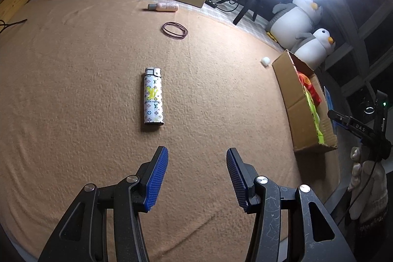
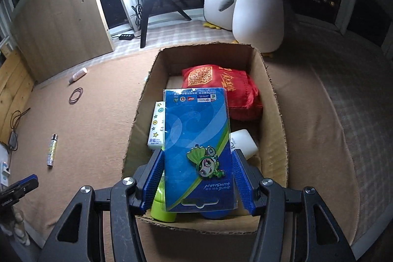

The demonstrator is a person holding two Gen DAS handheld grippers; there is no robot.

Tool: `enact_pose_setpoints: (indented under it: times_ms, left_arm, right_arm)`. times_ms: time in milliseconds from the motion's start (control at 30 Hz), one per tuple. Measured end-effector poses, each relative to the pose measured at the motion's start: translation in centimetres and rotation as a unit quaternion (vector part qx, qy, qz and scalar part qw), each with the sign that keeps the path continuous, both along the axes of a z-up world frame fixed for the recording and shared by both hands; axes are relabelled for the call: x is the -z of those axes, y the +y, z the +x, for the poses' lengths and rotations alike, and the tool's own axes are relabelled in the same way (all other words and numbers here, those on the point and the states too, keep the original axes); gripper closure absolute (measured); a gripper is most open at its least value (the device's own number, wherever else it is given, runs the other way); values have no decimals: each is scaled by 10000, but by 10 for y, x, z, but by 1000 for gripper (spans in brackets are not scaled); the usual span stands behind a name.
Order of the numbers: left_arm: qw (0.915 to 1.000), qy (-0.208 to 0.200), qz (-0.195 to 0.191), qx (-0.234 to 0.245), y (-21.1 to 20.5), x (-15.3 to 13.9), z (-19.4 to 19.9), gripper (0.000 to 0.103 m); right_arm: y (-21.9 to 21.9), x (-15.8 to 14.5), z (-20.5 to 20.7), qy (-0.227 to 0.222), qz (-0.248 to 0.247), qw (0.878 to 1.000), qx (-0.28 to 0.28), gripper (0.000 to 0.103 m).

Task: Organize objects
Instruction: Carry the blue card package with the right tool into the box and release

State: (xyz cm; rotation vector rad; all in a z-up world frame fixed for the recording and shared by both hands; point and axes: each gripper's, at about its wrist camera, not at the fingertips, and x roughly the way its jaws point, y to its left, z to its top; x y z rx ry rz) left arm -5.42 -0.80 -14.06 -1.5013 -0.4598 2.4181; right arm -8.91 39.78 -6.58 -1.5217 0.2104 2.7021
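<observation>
- The things are being put into the box [image 2: 275,100]. By the look of it, the step in hand is dropping the blue card pack [image 2: 196,139] in.
- The pack is held over the box, above a red bag [image 2: 235,87], a white tub [image 2: 244,143] and a star carton [image 2: 156,124] that lie inside.
- The right gripper [image 2: 196,163] is closed on the pack, one pad on each long edge. The jaws are kept wide by the pack.
- Next, the pack probably needs to be lowered into the box and let go.
- The left gripper [image 1: 196,163] is open wide. Nothing is held or touched by it.
- The lighter [image 1: 153,97] is left on the mat, well to the left of the box and just ahead of the left gripper. It looks like the next thing to be picked up.
- The rubber bands [image 1: 175,29] and small bottle [image 1: 163,7] are also left out, farther from the box.
</observation>
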Motion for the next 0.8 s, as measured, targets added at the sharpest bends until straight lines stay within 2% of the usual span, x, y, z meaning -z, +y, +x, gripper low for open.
enact_pose_setpoints:
  times_ms: [267,433,633,800]
  left_arm:
    - [10000,-14,-11,-94,-6,0,4,50]
    - [10000,-13,0,-86,-7,1,3,50]
    - [10000,-13,9,-43,-7,2,2,50]
    - [10000,0,11,-20,-6,2,1,50]
  right_arm:
    - [-2,6,-6,-48,39,10000,68,51]
    - [-4,5,-3,-13,-36,10000,85,44]
    - [-7,2,0,37,-45,9999,141,43]
    - [-9,-1,6,158,-241,9994,209,43]
